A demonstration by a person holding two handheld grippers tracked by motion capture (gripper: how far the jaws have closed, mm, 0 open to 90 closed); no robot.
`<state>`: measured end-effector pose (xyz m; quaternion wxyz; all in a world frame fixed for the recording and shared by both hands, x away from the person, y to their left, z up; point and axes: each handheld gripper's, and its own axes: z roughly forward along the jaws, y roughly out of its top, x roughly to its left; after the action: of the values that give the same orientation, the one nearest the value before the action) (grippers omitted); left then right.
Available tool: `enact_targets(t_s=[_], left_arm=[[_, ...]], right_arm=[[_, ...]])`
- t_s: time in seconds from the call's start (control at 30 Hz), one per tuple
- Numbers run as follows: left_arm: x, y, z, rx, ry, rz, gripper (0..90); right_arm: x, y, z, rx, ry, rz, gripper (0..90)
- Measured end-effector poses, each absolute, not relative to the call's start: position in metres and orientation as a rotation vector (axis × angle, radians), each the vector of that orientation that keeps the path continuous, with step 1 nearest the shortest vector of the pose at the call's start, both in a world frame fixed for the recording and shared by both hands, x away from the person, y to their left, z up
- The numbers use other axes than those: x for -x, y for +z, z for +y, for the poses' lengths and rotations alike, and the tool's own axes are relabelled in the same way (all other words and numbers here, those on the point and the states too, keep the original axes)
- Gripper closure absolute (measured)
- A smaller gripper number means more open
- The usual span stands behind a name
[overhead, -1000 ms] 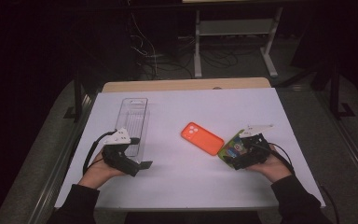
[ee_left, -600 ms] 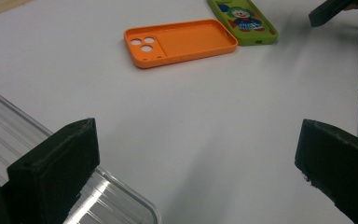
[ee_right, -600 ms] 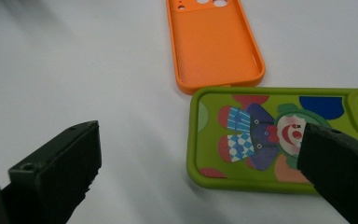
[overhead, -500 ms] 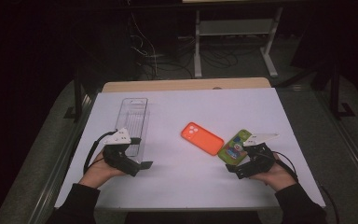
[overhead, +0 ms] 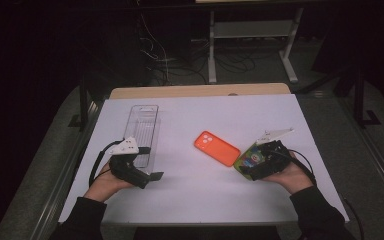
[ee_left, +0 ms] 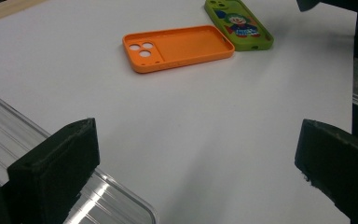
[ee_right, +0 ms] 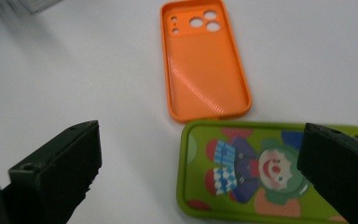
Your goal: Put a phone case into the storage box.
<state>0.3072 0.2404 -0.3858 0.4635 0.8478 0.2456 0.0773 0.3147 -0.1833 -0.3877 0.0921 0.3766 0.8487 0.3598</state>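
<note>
An orange phone case (overhead: 217, 148) lies open side up in the middle of the white table (overhead: 195, 200). A green case with a clown picture (overhead: 249, 156) lies flat just right of it, almost touching. My right gripper (overhead: 246, 169) is open at the green case's near end. In the right gripper view the green case (ee_right: 261, 172) lies below the gap of the wide-apart jaws of my right gripper (ee_right: 200, 163), with the orange case (ee_right: 205, 60) beyond. My left gripper (overhead: 150, 170) is open beside a clear plastic tray (overhead: 142, 130). In its view my left gripper (ee_left: 196, 158) has bare table between the jaws.
The clear tray's near corner (ee_left: 9, 135) sits under the left jaw in the left gripper view. Both cases (ee_left: 179, 46) lie far ahead of that gripper. A wooden strip (overhead: 200, 91) borders the table's far edge. Cables and a metal stand lie on the dark floor beyond.
The right gripper has shifted slightly at the green case, which now lies flat with more of it showing. The left gripper and the orange case have not moved.
</note>
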Motion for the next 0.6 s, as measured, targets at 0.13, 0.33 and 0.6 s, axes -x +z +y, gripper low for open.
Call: enact_targets(t_s=[0.13, 0.33, 0.6], left_arm=[[-0.307, -0.386, 0.239, -2.087, 0.192, 0.593, 0.0], [-0.308, -0.386, 0.239, -2.084, 0.187, 0.597, 0.0], [-0.309, -0.386, 0.24, -2.073, 0.182, 0.601, 0.0]], right_arm=[[-0.325, -0.379, -0.178, -1.098, 1.079, 2.509, 0.0], [-0.346, -0.37, -0.165, -1.09, 1.096, 2.508, 0.0], [-0.37, -0.371, -0.148, -1.085, 1.066, 2.539, 0.0]])
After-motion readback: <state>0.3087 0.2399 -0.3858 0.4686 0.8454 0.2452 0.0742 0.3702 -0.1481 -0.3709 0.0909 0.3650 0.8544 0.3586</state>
